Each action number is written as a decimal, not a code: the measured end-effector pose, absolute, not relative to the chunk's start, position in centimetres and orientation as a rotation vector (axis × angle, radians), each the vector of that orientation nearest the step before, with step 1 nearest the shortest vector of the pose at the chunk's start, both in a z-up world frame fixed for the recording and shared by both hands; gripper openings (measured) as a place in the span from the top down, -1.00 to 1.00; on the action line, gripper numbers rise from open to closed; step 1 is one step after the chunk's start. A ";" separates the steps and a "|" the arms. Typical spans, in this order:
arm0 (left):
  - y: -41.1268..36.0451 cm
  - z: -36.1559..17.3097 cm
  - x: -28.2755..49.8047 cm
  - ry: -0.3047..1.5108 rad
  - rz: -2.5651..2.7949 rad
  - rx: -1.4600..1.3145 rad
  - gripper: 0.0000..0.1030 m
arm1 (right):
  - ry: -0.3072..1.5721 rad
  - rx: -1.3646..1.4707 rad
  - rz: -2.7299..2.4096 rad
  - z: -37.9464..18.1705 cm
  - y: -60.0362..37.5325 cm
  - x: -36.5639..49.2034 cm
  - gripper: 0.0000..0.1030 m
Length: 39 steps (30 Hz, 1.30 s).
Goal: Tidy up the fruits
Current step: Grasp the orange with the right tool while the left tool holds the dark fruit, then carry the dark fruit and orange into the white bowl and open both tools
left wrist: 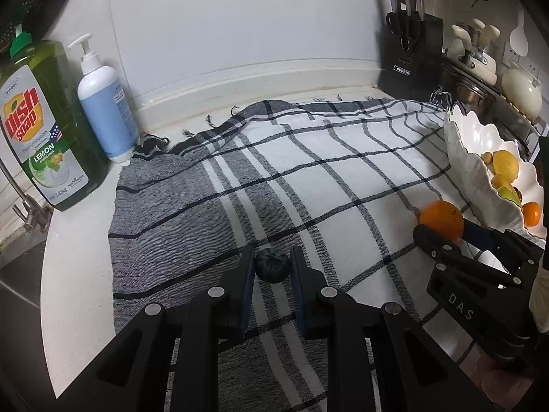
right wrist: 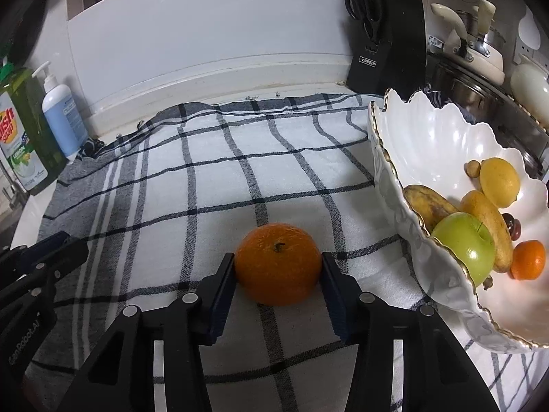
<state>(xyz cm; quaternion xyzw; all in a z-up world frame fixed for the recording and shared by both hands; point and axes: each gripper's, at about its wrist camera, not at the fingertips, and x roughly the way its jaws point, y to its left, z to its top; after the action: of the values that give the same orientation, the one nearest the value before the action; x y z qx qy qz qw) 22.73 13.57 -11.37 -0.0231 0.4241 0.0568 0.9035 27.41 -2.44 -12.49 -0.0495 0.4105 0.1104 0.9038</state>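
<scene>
The left hand-held gripper (left wrist: 272, 262) is clamped on a small dark fruit (left wrist: 272, 265) resting on the checked cloth (left wrist: 308, 158). The right hand-held gripper (right wrist: 278, 267) pinches an orange (right wrist: 278, 263) on the same cloth, just beside the white bowl (right wrist: 398, 178). In the bowl lie a green apple (right wrist: 465, 245), bananas (right wrist: 487, 219), a lemon (right wrist: 499, 182) and a mandarin (right wrist: 528, 260).

White countertop (left wrist: 79, 274), checked cloth (right wrist: 240, 171) spread across it, dish soap bottle (left wrist: 44, 130) and pump dispenser (left wrist: 103, 103) at left rear, knife block (right wrist: 387, 44) at right rear, scalloped bowl (right wrist: 411, 158), orange (right wrist: 278, 263) and dark round fruit (left wrist: 272, 265) on cloth.
</scene>
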 end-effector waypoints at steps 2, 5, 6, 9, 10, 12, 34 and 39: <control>13.5 -11.2 22.6 0.874 0.117 -0.047 0.59 | 0.844 -0.102 0.226 -12.3 -2.5 27.1 0.06; 13.3 -10.9 22.5 0.871 0.113 -0.042 0.59 | 0.829 -0.093 0.225 -11.7 -2.8 26.6 0.06; 13.2 -10.8 22.4 0.869 0.112 -0.040 0.59 | 0.823 -0.091 0.227 -11.4 -2.9 26.3 0.06; 12.8 -10.3 22.2 0.860 0.109 -0.036 0.59 | 0.807 -0.081 0.230 -10.4 -3.2 25.6 0.06; 12.7 -10.1 22.1 0.857 0.107 -0.035 0.59 | 0.802 -0.078 0.229 -10.2 -3.3 25.5 0.06; 12.3 -9.7 22.0 0.851 0.103 -0.030 0.59 | 0.792 -0.071 0.227 -9.5 -3.7 25.0 0.06; 2.1 -5.5 22.2 0.791 -0.082 0.027 0.59 | 0.735 0.001 0.120 -4.0 -13.0 20.6 0.06; -0.5 -4.5 23.2 0.777 -0.124 0.034 0.58 | 0.716 0.014 0.074 -3.0 -15.6 20.7 0.06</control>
<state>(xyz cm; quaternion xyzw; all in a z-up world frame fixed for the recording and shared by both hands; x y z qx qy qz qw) 23.20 -0.52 -4.50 0.0167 0.3788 -0.0604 0.9234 20.72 -15.62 -3.02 0.0070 0.3504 0.0360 0.9359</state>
